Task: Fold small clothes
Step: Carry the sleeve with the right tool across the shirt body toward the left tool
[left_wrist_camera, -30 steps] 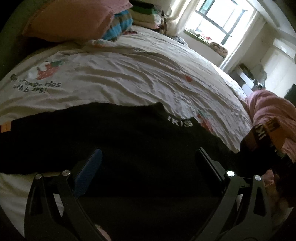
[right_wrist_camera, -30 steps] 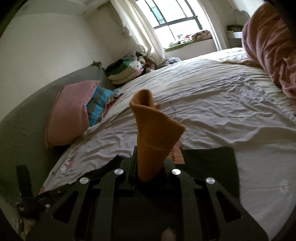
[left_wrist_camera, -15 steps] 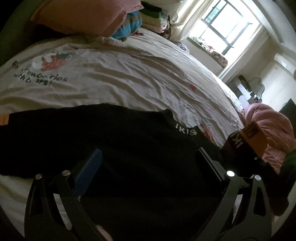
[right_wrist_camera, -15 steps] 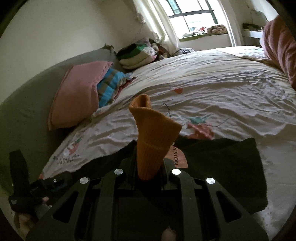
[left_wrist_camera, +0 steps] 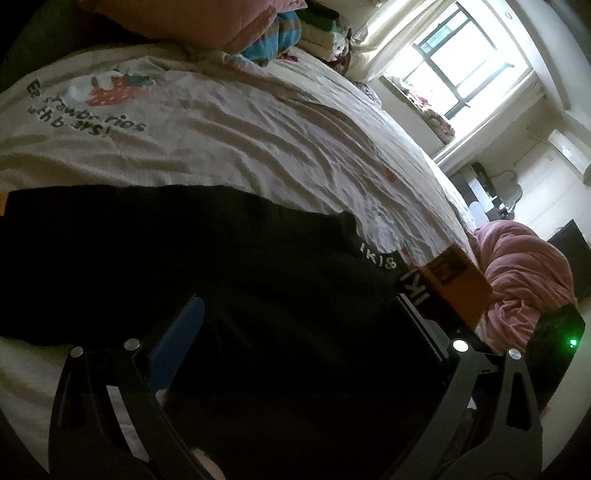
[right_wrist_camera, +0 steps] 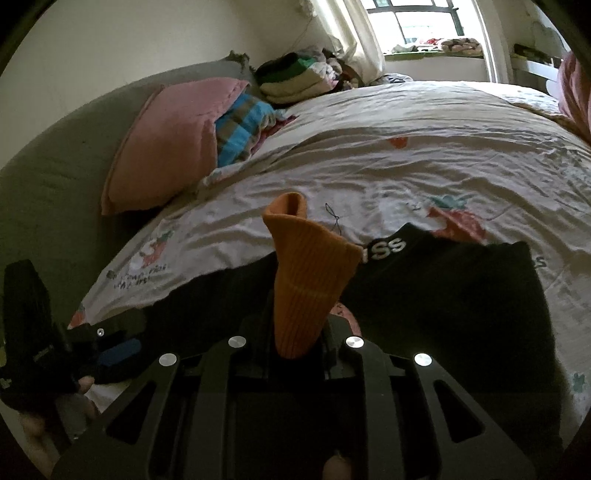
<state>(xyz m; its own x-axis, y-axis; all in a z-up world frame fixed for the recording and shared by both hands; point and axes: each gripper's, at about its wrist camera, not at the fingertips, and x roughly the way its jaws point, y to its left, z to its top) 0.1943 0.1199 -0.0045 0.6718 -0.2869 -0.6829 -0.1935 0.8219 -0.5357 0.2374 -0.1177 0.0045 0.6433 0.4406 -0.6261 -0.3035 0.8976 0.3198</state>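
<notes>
While left jaws gape, right jaws pinch the orange cuff [right_wrist_camera: 312,280].

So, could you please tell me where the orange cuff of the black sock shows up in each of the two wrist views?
Left wrist view: the orange cuff is at right of centre, just beyond the open left gripper.
Right wrist view: the orange cuff stands at centre, pinched in the right gripper.
Shared landmark: the pink pillow at the head of the bed.
</notes>
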